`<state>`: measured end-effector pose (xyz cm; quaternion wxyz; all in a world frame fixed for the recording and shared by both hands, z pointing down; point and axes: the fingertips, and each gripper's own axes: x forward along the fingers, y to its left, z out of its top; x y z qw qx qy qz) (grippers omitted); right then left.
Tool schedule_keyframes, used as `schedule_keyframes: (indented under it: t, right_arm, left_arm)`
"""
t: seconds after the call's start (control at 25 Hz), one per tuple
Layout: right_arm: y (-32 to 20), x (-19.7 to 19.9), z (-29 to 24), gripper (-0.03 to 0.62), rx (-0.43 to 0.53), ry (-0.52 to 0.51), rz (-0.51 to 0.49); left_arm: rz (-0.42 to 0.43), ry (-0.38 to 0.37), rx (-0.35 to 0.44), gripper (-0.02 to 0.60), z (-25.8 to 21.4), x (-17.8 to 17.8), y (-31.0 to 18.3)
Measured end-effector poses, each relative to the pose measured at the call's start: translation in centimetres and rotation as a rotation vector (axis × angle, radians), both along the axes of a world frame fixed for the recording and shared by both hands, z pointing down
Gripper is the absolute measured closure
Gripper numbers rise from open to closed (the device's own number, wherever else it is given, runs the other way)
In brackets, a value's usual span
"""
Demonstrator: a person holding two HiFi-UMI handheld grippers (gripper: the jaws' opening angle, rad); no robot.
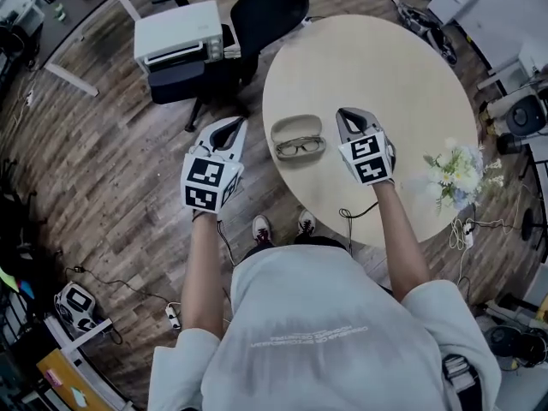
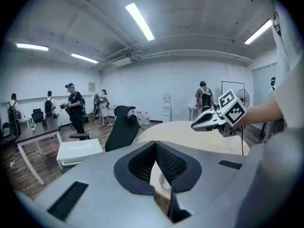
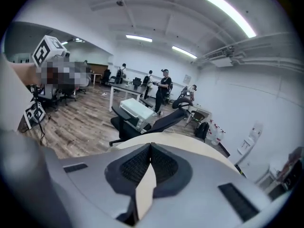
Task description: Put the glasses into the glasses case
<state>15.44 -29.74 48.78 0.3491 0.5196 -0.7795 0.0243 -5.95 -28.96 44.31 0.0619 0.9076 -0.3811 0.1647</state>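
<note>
1. The glasses case (image 1: pixel 296 128) lies open on the round tabletop (image 1: pixel 377 67), close to the edge nearest me.
2. The glasses (image 1: pixel 300 147) rest with their arms folded on the near part of the case, touching it. I cannot tell whether they sit fully inside.
3. My left gripper (image 1: pixel 229 128) is left of the case, beyond the tabletop's rim and over the wooden floor. In the left gripper view (image 2: pixel 155 144) its jaws meet at the tips with nothing between them.
4. My right gripper (image 1: pixel 349 114) is just right of the case, above the tabletop. In the right gripper view (image 3: pixel 151 145) its jaws are also closed tip to tip and empty.
5. Neither gripper touches the case or the glasses, which lie between the two.
6. A bunch of pale flowers (image 1: pixel 454 171) stands well to the right of the case, beyond my right gripper.
</note>
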Motion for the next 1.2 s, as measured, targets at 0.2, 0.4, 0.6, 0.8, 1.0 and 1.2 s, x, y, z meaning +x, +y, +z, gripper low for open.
schedule_keyframes:
  t: [0.2,0.4,0.6,0.8,1.0,1.2]
  right_arm:
    - [0.7,0.9,-4.8,0.592,0.080,-0.035,0.012]
    - [1.2,1.7,-9.0,0.592,0.157,-0.112,0.030]
    - [2.1,2.4,-12.4,0.592,0.224,-0.151,0.034]
    - [2.8,3.5,-15.5,0.592,0.292,-0.164,0.038]
    - [3.4,3.8,-18.4,0.592,0.349,-0.162,0.029]
    - [4.0,4.2,-20.0,0.592,0.374,-0.155,0.020]
  left_arm:
    - [0.047,0.011,0.068,0.569,-3.3,1.9,-1.0]
    - [0.092,0.011,0.139,0.568,-6.4,3.4,-1.9]
    - [0.117,0.020,0.192,0.568,-8.9,4.7,-2.1]
    - [0.136,0.030,0.229,0.568,-11.0,6.3,-2.3]
    - [0.155,0.047,0.276,0.568,-13.5,7.3,-2.1]
    - [0.163,0.055,0.307,0.568,-15.4,8.2,-1.6]
